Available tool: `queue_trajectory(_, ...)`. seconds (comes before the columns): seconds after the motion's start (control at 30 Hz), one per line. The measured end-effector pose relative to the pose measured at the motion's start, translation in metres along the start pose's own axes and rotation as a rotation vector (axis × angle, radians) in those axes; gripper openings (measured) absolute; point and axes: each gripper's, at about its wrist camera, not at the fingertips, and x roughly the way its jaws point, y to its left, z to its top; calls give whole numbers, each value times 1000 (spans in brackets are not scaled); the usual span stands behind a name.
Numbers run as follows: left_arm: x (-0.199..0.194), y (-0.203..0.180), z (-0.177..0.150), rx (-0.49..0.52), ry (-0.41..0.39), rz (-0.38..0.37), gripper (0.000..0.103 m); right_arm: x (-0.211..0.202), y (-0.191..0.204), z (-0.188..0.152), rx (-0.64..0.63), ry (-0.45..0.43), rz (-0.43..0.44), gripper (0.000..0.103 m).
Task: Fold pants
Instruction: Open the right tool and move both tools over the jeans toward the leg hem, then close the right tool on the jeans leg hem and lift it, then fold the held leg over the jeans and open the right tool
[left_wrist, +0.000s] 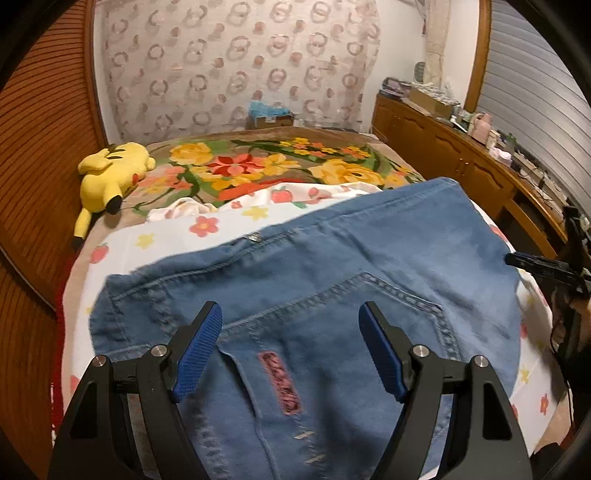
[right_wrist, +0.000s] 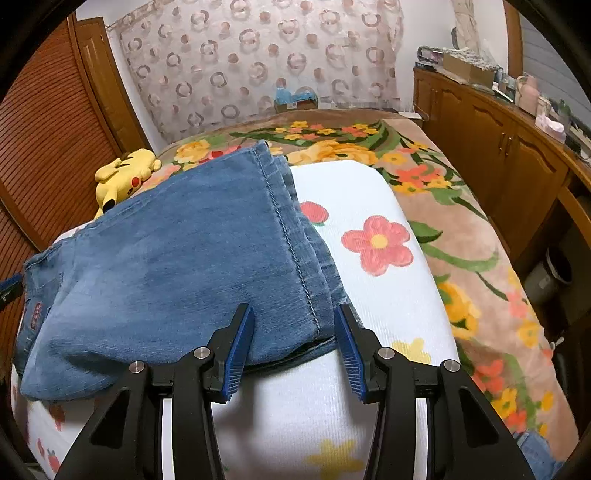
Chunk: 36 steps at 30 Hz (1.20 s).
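Blue denim pants (left_wrist: 314, 280) lie folded on a white flowered sheet (left_wrist: 207, 225) on the bed. My left gripper (left_wrist: 291, 332) is open and hovers over the waistband end, above the back pocket and a red label (left_wrist: 280, 380). My right gripper (right_wrist: 293, 328) is open at the hem end of the pants (right_wrist: 177, 266), its fingers either side of the stitched hem corner, holding nothing. The right gripper also shows in the left wrist view (left_wrist: 532, 266) at the far right edge of the pants.
A yellow plush toy (left_wrist: 107, 173) lies at the bed's left side by a wooden slatted door (left_wrist: 37, 147). A floral blanket (right_wrist: 461, 221) covers the bed. A wooden cabinet (right_wrist: 498, 147) with clutter on top runs along the right. A patterned curtain (left_wrist: 236, 66) hangs behind.
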Motion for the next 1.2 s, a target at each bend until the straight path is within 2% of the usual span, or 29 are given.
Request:
queue_trajectory(0.07, 0, -7, -2, 1, 2, -19, 77, 2, 0, 1, -6, -1, 5, 47)
queue_trajectory(0.17, 0, -17, -6, 12, 6, -43, 77, 2, 1, 0, -19, -1, 27, 20)
queue_trajectory(0.23, -1, -24, -9, 23, 6, -51, 77, -3, 2, -2, -19, -26, 23, 14)
queue_trajectory(0.53, -10, -25, -15, 16, -9, -51, 77, -39, 22, 6, -71, -140, 112, 9)
queue_trajectory(0.63, -19, -20, -18, 6, -27, -43, 77, -48, 37, 15, -100, -166, 169, 9)
queue_trajectory(0.9, -50, 1, -25, -26, -77, -16, 77, -66, 120, 32, -282, -225, 325, 9)
queue_trajectory(1.2, -85, 47, -47, -89, -117, 59, 77, -67, 212, 18, -468, -197, 547, 9)
